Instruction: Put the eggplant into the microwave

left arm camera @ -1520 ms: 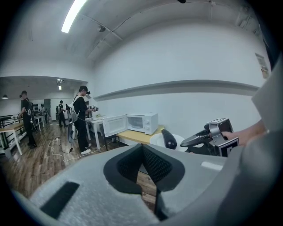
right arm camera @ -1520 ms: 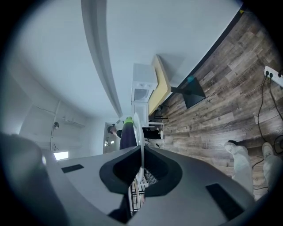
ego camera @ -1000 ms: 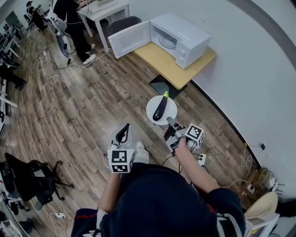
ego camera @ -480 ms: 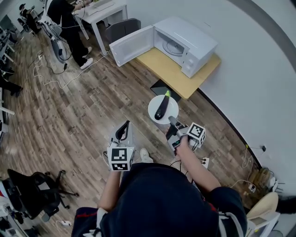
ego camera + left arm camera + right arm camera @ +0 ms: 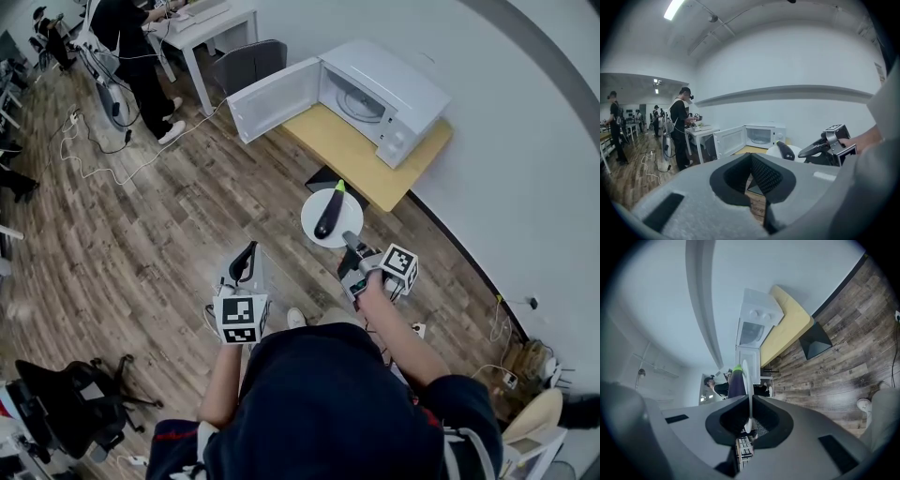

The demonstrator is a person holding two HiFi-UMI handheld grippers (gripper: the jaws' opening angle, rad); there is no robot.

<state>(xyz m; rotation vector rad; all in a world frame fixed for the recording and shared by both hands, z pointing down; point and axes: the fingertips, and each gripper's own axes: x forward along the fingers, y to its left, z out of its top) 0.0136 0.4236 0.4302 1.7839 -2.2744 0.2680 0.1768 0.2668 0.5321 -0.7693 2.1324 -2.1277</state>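
A dark purple eggplant (image 5: 327,215) with a green stem lies on a white plate (image 5: 317,232). My right gripper (image 5: 350,244) is shut on the plate's near rim and holds it level above the wooden floor. In the right gripper view the plate (image 5: 747,380) shows edge-on between the jaws of the right gripper (image 5: 750,404), with the eggplant (image 5: 736,382) on its left. The white microwave (image 5: 382,90) stands on a yellow table (image 5: 366,161) ahead, its door (image 5: 275,98) swung wide open to the left. My left gripper (image 5: 246,264) hangs shut and holds nothing, left of the plate.
A person (image 5: 141,56) stands at a white desk (image 5: 211,23) beyond the microwave door, beside a grey chair (image 5: 246,58). Cables (image 5: 89,141) trail over the floor at left. A black office chair (image 5: 66,412) stands at lower left. The white wall (image 5: 506,141) runs along the right.
The microwave and table have drawn nearer and shifted right in the head view as the person walks toward them. The plate with the eggplant stays in the right gripper.
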